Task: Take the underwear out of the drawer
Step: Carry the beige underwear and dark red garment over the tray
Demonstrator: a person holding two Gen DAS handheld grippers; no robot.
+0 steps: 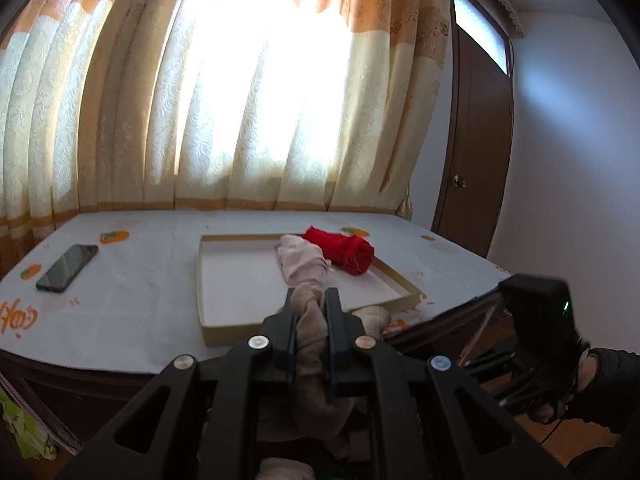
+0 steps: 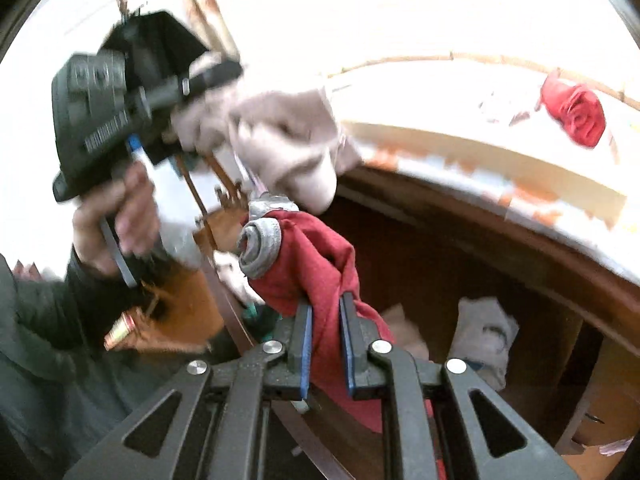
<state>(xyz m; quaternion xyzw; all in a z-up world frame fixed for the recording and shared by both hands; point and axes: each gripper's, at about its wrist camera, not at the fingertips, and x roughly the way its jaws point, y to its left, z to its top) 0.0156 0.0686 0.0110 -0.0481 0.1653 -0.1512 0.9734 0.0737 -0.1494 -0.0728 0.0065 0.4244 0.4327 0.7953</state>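
Left gripper [image 1: 310, 312] squeezed tight on a beige underwear roll [image 1: 311, 332] at 6 o'clock, white tray [image 1: 224, 272] past it held pink and red rolls, right gripper [image 2: 325, 320] pinched red underwear [image 2: 316, 264] above the drawer [image 2: 440, 264].

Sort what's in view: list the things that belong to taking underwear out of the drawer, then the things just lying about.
Job: left gripper holding beige underwear; right gripper holding red underwear; drawer; tray with pink roll and red roll.
Lying about: phone; curtain; door.
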